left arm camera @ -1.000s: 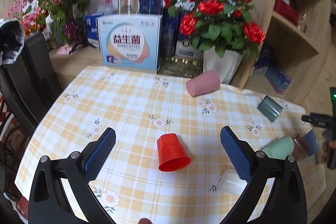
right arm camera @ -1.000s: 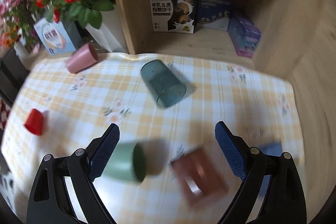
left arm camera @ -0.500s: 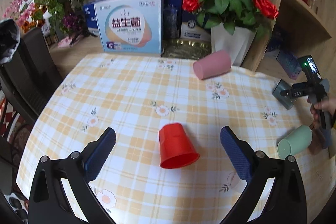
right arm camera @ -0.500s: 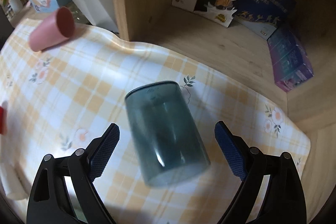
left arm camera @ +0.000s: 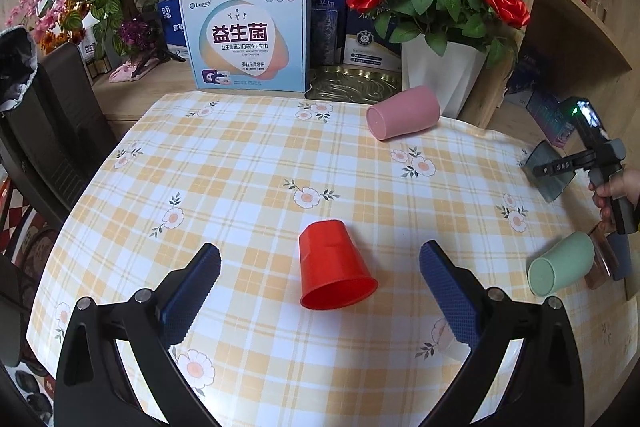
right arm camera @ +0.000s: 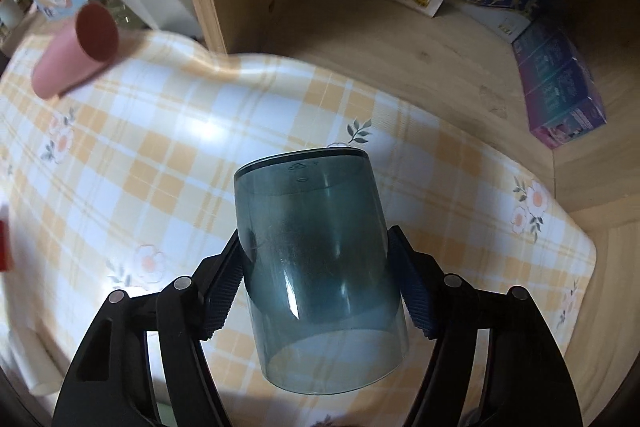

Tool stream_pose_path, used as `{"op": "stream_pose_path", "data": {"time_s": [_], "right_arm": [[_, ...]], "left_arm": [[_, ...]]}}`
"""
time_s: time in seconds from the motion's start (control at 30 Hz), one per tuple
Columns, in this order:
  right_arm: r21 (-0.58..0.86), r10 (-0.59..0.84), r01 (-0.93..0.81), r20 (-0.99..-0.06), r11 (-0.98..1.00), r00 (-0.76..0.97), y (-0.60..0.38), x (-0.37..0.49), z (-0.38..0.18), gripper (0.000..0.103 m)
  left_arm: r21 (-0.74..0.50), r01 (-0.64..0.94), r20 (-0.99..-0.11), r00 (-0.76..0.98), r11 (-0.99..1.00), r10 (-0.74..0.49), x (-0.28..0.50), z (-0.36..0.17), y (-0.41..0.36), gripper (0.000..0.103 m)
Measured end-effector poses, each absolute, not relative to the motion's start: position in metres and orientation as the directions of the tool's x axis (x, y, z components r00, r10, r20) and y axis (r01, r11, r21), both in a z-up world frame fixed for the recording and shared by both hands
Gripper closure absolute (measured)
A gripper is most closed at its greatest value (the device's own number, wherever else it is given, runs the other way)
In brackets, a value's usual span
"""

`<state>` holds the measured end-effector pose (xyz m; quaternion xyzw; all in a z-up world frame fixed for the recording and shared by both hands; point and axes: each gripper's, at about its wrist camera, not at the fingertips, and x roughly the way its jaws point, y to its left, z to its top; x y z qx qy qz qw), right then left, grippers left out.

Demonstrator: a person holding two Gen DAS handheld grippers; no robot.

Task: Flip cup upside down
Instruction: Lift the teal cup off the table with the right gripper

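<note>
A clear dark teal cup (right arm camera: 316,251) lies on its side on the checked tablecloth, mouth toward the camera. My right gripper (right arm camera: 316,283) is shut on its sides. In the left wrist view the same cup (left arm camera: 550,175) sits at the table's far right with the right gripper (left arm camera: 560,167) on it. My left gripper (left arm camera: 320,287) is open above the near table, its fingers either side of a red cup (left arm camera: 334,267) that stands mouth down, without touching it.
A pink cup (left arm camera: 402,113) lies on its side near the white vase of red roses (left arm camera: 436,75). A mint cup (left arm camera: 560,269) lies at the right edge beside small brown and blue items. Boxes stand behind the table; a wooden shelf (right arm camera: 400,39) holds more boxes.
My right gripper moved forward over the teal cup and closed on it. The left gripper drifted slightly nearer the red cup and stayed open.
</note>
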<state>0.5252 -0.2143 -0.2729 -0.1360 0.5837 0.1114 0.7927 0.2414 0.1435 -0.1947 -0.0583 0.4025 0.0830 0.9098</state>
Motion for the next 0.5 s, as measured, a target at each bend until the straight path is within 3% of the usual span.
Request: {"op": "stream_pose_path", "data": {"time_s": [0.5], "right_arm": [[-0.079,0.039,-0.288,-0.923,0.955,0.382,-0.235,0.416,-0.179,0.036]], "left_arm": [[-0.073,-0.168,-0.707,0.704,0.983,0.068,0.195,-0.173,0.133,0.006]]}}
